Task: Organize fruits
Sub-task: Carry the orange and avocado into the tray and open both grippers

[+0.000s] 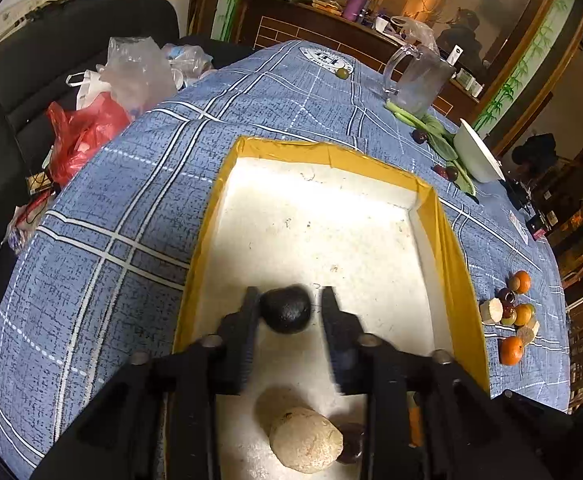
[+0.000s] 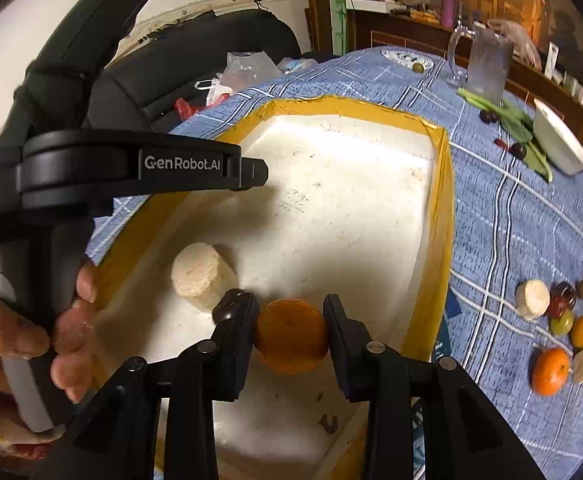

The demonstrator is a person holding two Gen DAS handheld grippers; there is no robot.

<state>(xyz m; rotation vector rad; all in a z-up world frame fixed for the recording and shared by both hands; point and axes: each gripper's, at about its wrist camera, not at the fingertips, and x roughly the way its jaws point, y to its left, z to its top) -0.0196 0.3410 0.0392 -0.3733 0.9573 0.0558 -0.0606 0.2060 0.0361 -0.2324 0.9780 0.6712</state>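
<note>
Writing: "GenRobot.AI" in pale letters on the black housing of the left claw's body, seen from the right wrist view; smaller print further back on it is too blurred to read. A round emblem on the blue plaid cloth over the surface [image 1: 131, 184], far ahead of both claws, is illegible.

Left claw [image 1: 289, 310]: jaws released, parted wider than the dark fruit [image 1: 285, 309] between them; the fruit touches the left finger, with a gap at the right finger. It sits over the white floor of the yellow-rimmed box [image 1: 447, 240].

Left hand [image 2: 51, 332]: bare fingers wrapped round the handle, claw levelled over the box.

Right claw [image 2: 291, 330]: clenched on an orange [image 2: 291, 336], both pads pressing its sides, above the box's near end. A pale cylinder piece [image 2: 201, 278] lies in the box just left of it.

Loose fruit cluster [image 2: 567, 320] lies on the cloth, right of the right claw, outside the box.
</note>
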